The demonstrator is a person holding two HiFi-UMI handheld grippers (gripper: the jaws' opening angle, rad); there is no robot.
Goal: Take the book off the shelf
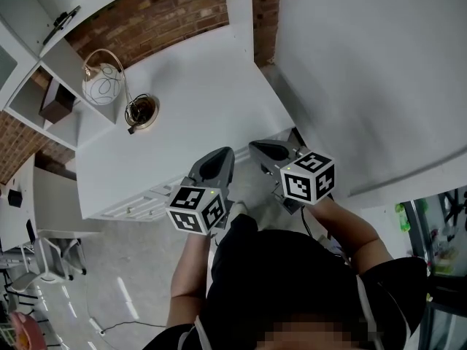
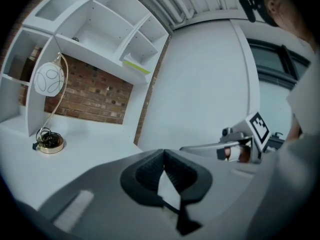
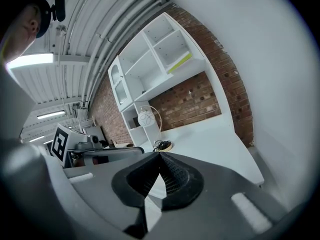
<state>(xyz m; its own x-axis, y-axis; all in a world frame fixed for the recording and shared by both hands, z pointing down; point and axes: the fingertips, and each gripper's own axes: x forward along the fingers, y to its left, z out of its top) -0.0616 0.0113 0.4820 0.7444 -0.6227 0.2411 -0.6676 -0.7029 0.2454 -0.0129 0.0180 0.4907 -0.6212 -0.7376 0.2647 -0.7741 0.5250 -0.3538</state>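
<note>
Nearest the person are two grippers, held side by side at the front edge of the white desk (image 1: pixel 197 86), each carrying one marker cube. The left gripper (image 2: pixel 163 152) has its jaws pressed together with nothing between them, and the right gripper (image 3: pixel 160 155) is the same: pads meeting, empty. Both point across the desk toward the back. On the desk stands one lamp (image 1: pixel 102 84), a wire-patterned globe on a curved stem over a round brass base (a cord is coiled at the base). Behind it runs a brick wall (image 2: pixel 95 96), and above that hangs one white shelf unit (image 2: pixel 107 59) with several open compartments. One book (image 2: pixel 136 65), thin and yellow-green, lies flat in the compartment nearest the plain white wall, well apart from both grippers.
</note>
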